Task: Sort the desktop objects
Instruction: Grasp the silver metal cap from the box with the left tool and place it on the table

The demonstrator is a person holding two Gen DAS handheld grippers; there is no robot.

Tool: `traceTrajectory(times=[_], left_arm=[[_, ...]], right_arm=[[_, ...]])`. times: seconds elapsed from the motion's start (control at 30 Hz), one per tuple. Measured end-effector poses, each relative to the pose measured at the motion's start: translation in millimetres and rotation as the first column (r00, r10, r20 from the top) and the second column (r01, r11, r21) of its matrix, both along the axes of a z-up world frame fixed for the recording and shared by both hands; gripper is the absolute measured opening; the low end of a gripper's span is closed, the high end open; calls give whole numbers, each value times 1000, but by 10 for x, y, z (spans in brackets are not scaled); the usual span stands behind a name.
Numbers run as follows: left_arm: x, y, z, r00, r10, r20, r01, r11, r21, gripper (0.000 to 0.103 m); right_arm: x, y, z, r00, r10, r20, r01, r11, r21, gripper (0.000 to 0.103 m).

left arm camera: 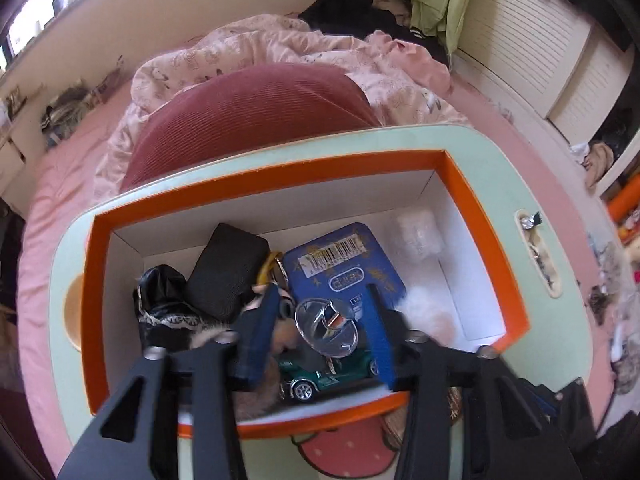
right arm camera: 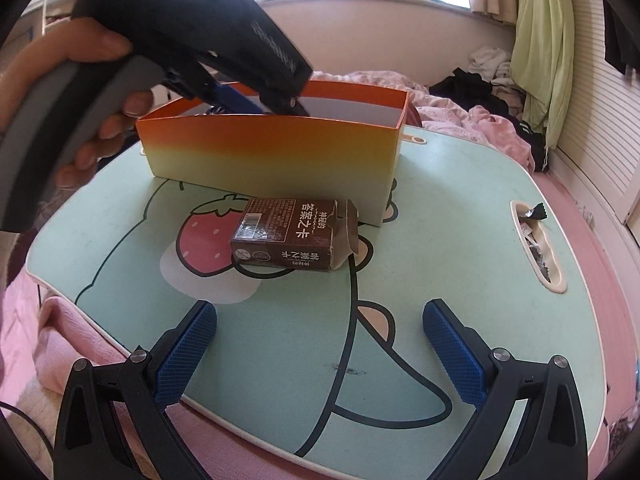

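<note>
My left gripper [left arm camera: 326, 304] hangs over the orange box [left arm camera: 472, 184], jaws apart, with a clear round badge [left arm camera: 326, 328] between the blue fingers; I cannot tell whether they touch it. In the box lie a blue tin [left arm camera: 344, 264], a black pouch [left arm camera: 228, 268], a green toy car [left arm camera: 332, 376], black lace cloth [left arm camera: 160, 292] and white fluff [left arm camera: 424, 312]. My right gripper [right arm camera: 320, 320] is open and empty above the table's near part. A brown card box [right arm camera: 292, 232] lies on the table in front of the orange box [right arm camera: 272, 156]. The left gripper [right arm camera: 224, 52] reaches into the box.
The mint-green lap table [right arm camera: 460, 264] with a strawberry print stands on a pink bed. A slot [right arm camera: 536, 244] at its right edge holds small wrappers. A red cushion [left arm camera: 256, 128] and crumpled bedding [left arm camera: 304, 48] lie behind the table.
</note>
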State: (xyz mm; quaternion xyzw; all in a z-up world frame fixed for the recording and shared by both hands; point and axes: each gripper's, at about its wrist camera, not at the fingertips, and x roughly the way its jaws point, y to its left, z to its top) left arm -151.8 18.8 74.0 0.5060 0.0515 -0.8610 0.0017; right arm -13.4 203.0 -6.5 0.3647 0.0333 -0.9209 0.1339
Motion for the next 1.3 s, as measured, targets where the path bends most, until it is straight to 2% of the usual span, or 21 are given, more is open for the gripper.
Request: traceTrajectory(times=[0.07, 0.17, 0.23, 0.33, 0.4, 0.47, 0.53, 0.6, 0.67, 0.73, 0.8, 0.87, 0.9, 0.93, 0.97, 1.07, 1.17, 1.2, 1.23, 1.3], left_arm=[[29, -17, -24, 1000, 16, 4, -16, 999, 41, 31], [87, -76, -22, 1000, 10, -20, -9, 1000, 27, 31], [141, -150, 56, 999, 15, -51, -12, 998, 57, 31], [352, -275, 344, 987, 44, -156, -28, 994, 107, 31], [634, -330, 578, 966, 64, -249, -34, 992, 125, 31], [947, -348, 679, 944, 83, -321, -48, 992, 115, 31], [1139, -339, 610, 937, 97, -335, -66, 992, 104, 31], [1262, -307, 391, 946, 96, -311, -62, 991, 118, 31], [1319, -305, 122, 952, 119, -284, -67, 981, 184, 31], [1309, -323, -116, 948, 155, -279, -77, 959, 273, 31], [1249, -317, -234, 942, 180, -284, -94, 952, 292, 31], [1257, -300, -249, 932, 215, -293, -139, 956, 260, 34], [1310, -286, -246, 925, 232, -300, -161, 956, 244, 50], [1354, -286, -238, 921, 237, -308, -169, 958, 232, 76], [1442, -268, -229, 919, 222, -325, -158, 964, 213, 85], [1679, -183, -293, 922, 174, -345, -136, 982, 132, 87], [1787, -29, -498, 952, 111, -285, -107, 994, 30, 87], [1789, 67, -548, 953, 93, -287, -114, 992, -57, 94], [1795, 111, -540, 948, 90, -305, -124, 988, -94, 103], [1760, 114, -540, 951, 103, -290, -135, 986, -93, 103]], right_arm=[[-22, -15, 14, 1000, 0, 0, 0, 1000, 0, 102], [-23, -22, 24, 1000, -1, 0, 1, 1000, 0, 102], [-23, -20, 22, 1000, -1, 0, 1, 1000, 0, 102], [-22, -22, 20, 1000, -2, 0, 2, 1000, 0, 102], [-21, -23, 18, 1000, -3, -1, 3, 1000, 0, 102], [-22, -21, 16, 1000, -3, -1, 3, 1000, 0, 102], [-23, -16, 14, 1000, -4, -1, 4, 1000, 0, 102], [-24, -12, 12, 1000, -4, -1, 4, 1000, 0, 102], [-24, -8, 10, 1000, -3, -2, 3, 1000, 0, 102], [-23, -10, 9, 1000, -4, -2, 4, 1000, -1, 103], [-21, -16, 6, 1000, -4, -2, 4, 1000, -1, 103], [-21, -19, 20, 1000, -6, -2, 6, 1000, -1, 103], [-22, -19, 20, 1000, -7, -2, 7, 1000, -1, 103], [-22, -19, 19, 1000, -7, -2, 7, 1000, -1, 103], [-21, -19, 17, 1000, -7, -2, 7, 1000, -1, 103], [-20, -22, 14, 1000, -8, -3, 8, 1000, -1, 103], [-20, -19, 10, 1000, -8, -3, 8, 1000, -1, 103], [-22, -18, 6, 1000, -8, -2, 8, 1000, 1, 103], [-23, -19, 12, 1000, -9, -2, 9, 1000, 4, 103], [-28, 3, 37, 1000, -20, -1, 20, 1000, -1, 103]])
